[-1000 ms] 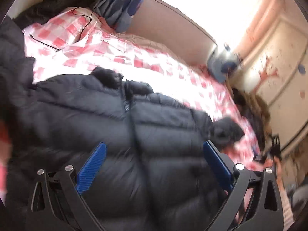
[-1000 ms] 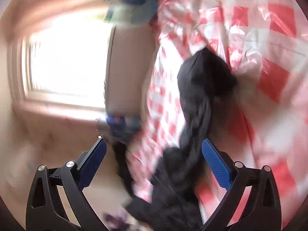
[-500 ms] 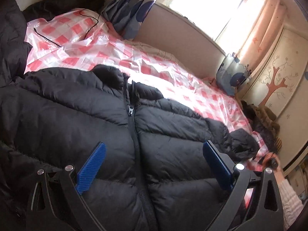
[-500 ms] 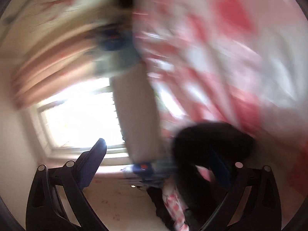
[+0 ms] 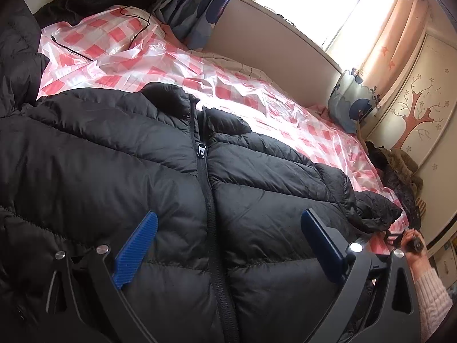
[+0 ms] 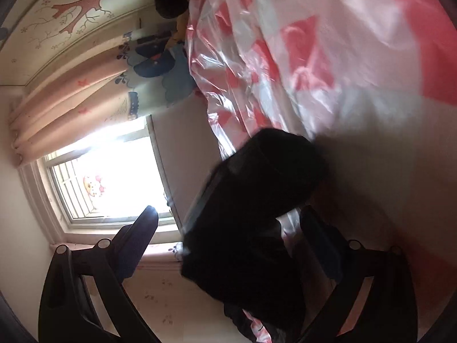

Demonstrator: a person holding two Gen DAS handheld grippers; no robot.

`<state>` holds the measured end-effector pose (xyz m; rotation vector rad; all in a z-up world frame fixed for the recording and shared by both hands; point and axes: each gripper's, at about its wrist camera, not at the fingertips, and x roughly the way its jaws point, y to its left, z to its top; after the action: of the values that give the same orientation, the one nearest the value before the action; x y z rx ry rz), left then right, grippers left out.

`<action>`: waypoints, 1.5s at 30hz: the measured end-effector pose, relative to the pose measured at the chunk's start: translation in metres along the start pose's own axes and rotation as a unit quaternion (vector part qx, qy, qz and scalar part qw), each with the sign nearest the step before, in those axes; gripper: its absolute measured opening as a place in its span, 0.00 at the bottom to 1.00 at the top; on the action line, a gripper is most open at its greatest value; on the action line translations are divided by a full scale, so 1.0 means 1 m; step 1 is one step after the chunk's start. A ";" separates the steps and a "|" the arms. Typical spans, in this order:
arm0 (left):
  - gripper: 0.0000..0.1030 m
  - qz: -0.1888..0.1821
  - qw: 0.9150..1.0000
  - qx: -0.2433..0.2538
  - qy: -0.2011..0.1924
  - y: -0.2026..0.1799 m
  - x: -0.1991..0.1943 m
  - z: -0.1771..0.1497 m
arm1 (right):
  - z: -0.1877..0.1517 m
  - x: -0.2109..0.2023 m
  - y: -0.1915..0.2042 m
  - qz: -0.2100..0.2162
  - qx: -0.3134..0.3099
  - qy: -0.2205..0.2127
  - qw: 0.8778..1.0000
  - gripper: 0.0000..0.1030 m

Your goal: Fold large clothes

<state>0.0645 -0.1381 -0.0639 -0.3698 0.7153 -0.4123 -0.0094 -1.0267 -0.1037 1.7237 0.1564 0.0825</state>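
Jacket (image 5: 177, 177) lies flat and zipped on the bed (image 5: 257, 85), no fold yet | your left gripper (image 5: 225, 245) wide open, empty | right gripper (image 6: 228, 243) open around the sleeve (image 6: 251, 200), not closed.

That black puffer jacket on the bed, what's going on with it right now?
A person is working with a gripper in each hand. The black puffer jacket lies front-up and zipped on the pink checked plastic sheet. The left gripper hovers open above its chest. The right gripper is open around the sleeve cuff at the bed's edge. No fold is made yet.
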 end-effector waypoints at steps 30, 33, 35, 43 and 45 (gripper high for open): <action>0.93 0.120 0.991 -0.037 -0.042 0.091 -0.111 0.026 | -0.348 0.139 0.247 -0.046 -0.505 0.053 0.860 0.05; 0.93 0.123 0.988 -0.067 -0.069 0.111 -0.138 0.036 | -0.417 0.169 0.247 -0.042 -0.534 0.086 0.840 0.05; 0.93 0.116 0.985 -0.089 -0.088 0.124 -0.155 0.043 | -0.466 0.188 0.242 -0.037 -0.549 0.113 0.827 0.05; 0.93 0.108 0.971 -0.177 -0.121 0.168 -0.191 0.057 | -0.632 0.247 0.197 -0.040 -0.588 0.214 0.779 0.05; 0.93 0.106 0.969 -0.181 -0.128 0.171 -0.198 0.061 | -0.667 0.259 0.175 -0.045 -0.588 0.243 0.770 0.05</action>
<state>0.0120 0.1152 0.0091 -0.6703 0.5672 -0.0257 0.1607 -0.3625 0.1656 0.3908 0.4557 0.4577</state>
